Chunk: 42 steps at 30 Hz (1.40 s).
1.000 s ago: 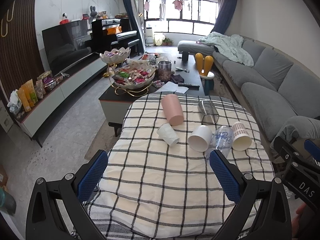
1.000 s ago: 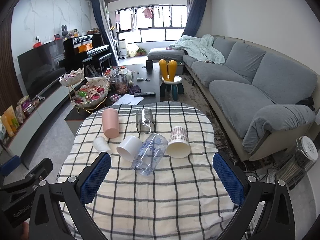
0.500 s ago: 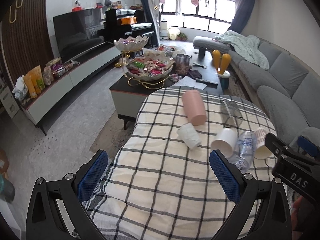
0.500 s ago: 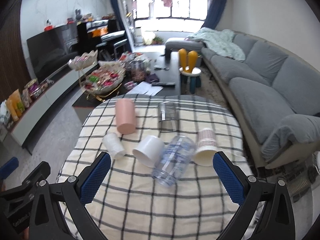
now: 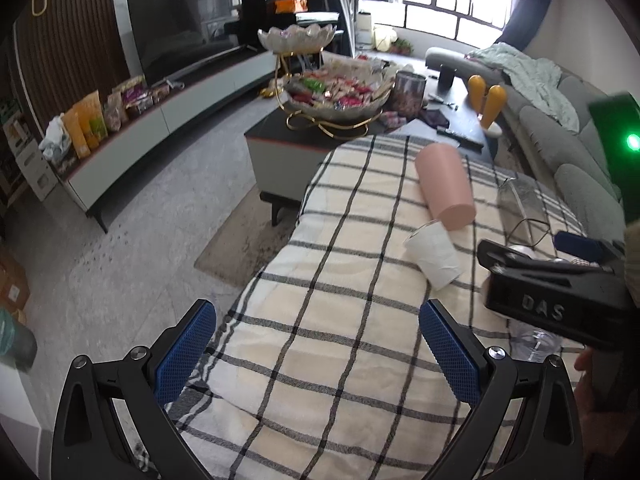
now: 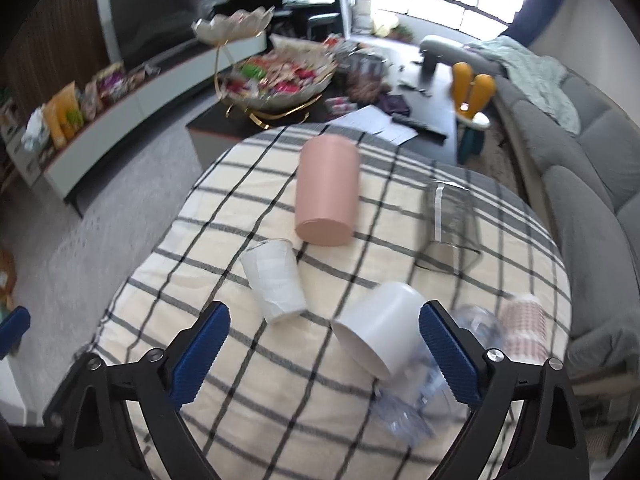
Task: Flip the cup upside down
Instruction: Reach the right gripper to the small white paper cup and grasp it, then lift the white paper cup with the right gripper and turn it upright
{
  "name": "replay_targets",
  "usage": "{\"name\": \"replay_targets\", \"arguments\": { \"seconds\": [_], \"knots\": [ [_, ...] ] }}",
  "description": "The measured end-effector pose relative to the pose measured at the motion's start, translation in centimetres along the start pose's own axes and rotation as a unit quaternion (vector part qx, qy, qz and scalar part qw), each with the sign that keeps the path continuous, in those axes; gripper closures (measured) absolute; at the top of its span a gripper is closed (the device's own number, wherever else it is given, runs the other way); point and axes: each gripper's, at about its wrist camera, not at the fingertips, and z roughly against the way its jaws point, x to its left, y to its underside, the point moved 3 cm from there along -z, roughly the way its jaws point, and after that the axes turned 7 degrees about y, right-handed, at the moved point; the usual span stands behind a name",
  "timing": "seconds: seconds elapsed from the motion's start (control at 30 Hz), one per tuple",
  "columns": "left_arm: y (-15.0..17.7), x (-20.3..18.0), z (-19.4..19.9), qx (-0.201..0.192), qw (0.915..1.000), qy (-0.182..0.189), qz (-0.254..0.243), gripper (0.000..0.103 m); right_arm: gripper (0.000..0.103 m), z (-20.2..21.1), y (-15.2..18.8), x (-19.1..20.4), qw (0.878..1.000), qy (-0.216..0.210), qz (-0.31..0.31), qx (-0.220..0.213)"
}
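Several cups lie on their sides on the checked tablecloth (image 6: 240, 360): a pink cup (image 6: 326, 192), a small white paper cup (image 6: 276, 280), a white cup (image 6: 380, 330), a clear glass (image 6: 450, 220), a clear plastic cup (image 6: 420, 400) and a patterned paper cup (image 6: 522, 322). My right gripper (image 6: 324, 356) is open and empty, just above the white cup and small paper cup. My left gripper (image 5: 316, 354) is open and empty over the table's left part. The pink cup (image 5: 444, 188) and small paper cup (image 5: 434, 258) lie ahead of it. The right gripper's body (image 5: 556, 304) shows at its right.
A coffee table with a snack bowl (image 5: 336, 96) stands beyond the table. A TV cabinet (image 5: 160, 120) runs along the left wall. A grey sofa (image 6: 580, 168) lies to the right. The table's edge drops to the floor on the left.
Both grippers moved forward and left toward the cups. The right gripper now sits close over the white cups. The left view has swung left; the right gripper crosses into it.
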Motion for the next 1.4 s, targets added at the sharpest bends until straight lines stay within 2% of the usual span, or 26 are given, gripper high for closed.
{"name": "replay_targets", "arguments": {
  "seconds": [0.27,0.43,0.63,0.7,0.77,0.93,1.1,1.3,1.4],
  "knots": [
    [0.0,1.1,-3.3,0.019,0.9997,-0.011,0.011,0.0,0.015,-4.9,-1.8,3.2,0.997,-0.014,0.058,0.04],
    [0.1,1.8,-5.1,0.033,0.9992,-0.012,0.021,0.0,0.023,-7.4,-1.8,4.2,0.995,-0.013,0.07,0.066],
    [0.4,2.3,-6.2,0.041,0.9988,-0.01,0.026,0.0,0.038,-9.2,-1.3,4.6,0.993,-0.024,0.067,0.091],
    [0.4,2.6,-6.3,0.044,0.9986,-0.009,0.029,0.0,0.054,-9.5,-1.1,4.6,0.993,-0.032,0.06,0.096],
    [0.4,2.8,-6.3,0.043,0.9985,-0.009,0.032,0.0,0.056,-9.4,-1.0,4.6,0.994,-0.035,0.052,0.094],
    [0.2,3.1,-5.3,0.037,0.9988,-0.005,0.033,0.0,0.056,-7.7,-0.9,4.3,0.995,-0.045,0.024,0.081],
    [0.3,3.6,-2.9,0.018,0.9996,-0.004,0.022,0.0,0.056,-5.0,0.1,2.9,0.994,-0.069,-0.04,0.076],
    [0.4,3.8,0.3,-0.009,0.9999,0.01,-0.004,0.0,0.056,-1.5,4.3,0.7,0.979,-0.096,-0.156,0.091],
    [0.7,3.8,1.6,-0.018,0.9995,0.021,-0.014,0.0,0.056,0.0,7.1,0.1,0.972,-0.092,-0.195,0.095]
  ]
}}
